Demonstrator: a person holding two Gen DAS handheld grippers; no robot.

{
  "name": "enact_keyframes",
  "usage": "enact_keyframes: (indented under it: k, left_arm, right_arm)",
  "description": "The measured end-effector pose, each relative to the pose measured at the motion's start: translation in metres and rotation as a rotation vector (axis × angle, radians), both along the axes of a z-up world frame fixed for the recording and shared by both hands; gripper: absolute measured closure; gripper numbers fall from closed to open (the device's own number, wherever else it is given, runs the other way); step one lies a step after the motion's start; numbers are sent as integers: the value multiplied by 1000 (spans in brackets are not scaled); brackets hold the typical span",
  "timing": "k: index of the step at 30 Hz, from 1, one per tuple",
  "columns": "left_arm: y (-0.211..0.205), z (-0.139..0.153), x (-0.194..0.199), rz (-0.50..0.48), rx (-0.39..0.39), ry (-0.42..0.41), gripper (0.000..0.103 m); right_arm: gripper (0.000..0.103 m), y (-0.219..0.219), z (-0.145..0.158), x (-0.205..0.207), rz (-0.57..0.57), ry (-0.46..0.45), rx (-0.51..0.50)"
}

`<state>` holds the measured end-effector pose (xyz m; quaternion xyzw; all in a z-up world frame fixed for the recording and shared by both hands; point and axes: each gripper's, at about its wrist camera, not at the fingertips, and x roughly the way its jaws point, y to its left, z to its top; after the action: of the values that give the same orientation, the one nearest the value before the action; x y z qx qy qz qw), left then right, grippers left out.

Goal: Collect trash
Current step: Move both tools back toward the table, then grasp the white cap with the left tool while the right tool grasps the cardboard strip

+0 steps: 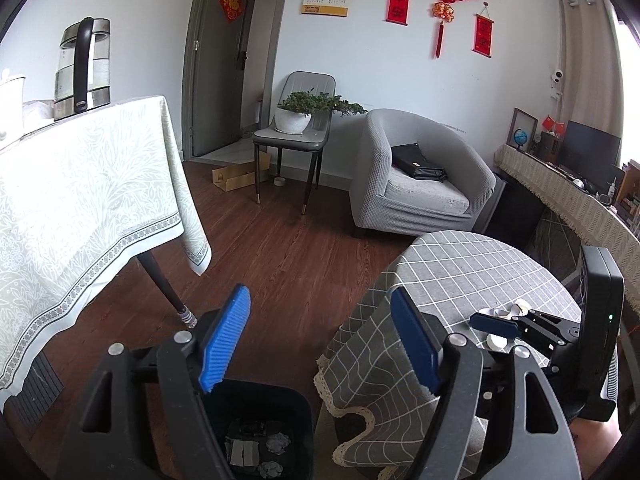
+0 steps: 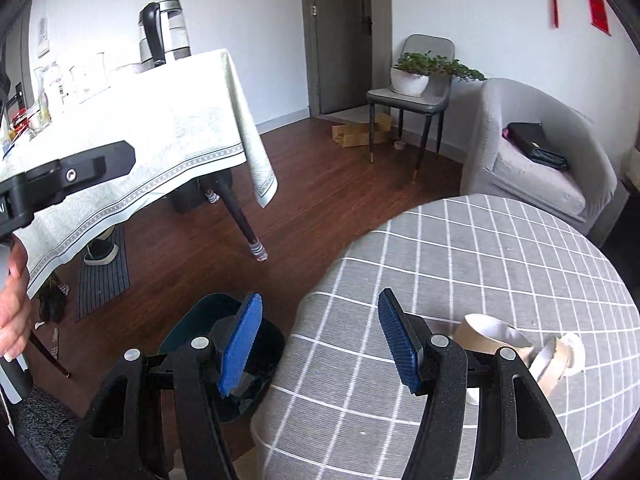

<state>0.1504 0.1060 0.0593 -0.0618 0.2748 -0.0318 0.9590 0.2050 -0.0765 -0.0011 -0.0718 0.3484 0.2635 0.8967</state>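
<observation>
A dark trash bin (image 1: 276,432) stands on the floor below my left gripper (image 1: 320,336), with crumpled paper and grey scraps inside. The left gripper is open and empty above the bin. The bin also shows in the right wrist view (image 2: 208,320), beside the round table. My right gripper (image 2: 320,340) is open and empty over the near left edge of the round table with the grey checked cloth (image 2: 500,248). Empty tape rolls (image 2: 492,336) and a smaller one (image 2: 560,360) lie on the table just right of the right gripper. They also show small in the left wrist view (image 1: 508,312).
A taller table with a pale patterned cloth (image 1: 80,200) and a kettle (image 1: 82,68) stands left. A grey armchair (image 1: 420,176) and a chair with a potted plant (image 1: 296,120) stand behind. Wooden floor (image 1: 280,248) lies between the tables. Cardboard (image 1: 236,178) lies by the door.
</observation>
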Motion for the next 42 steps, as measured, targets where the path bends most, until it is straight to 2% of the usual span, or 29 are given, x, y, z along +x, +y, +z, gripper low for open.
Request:
enact_keyframes:
  k: [14,24,41,42]
  left_arm:
    - [-57,-19,20,-86,18,44,26]
    - [-92,-31,35,-133,15,66,26]
    - [-146,-59,50,-240,88,140,26]
    - [-150,-61,51,-251,94,145,26]
  right_arm:
    - [42,-80,-8,6,-214,-18,-25]
    - [42,-117,-9,6,-303,-50,-44]
    - [42,-143,-32,20,-305,58,25]
    - [45,-143,-33,20,-301,62,24]
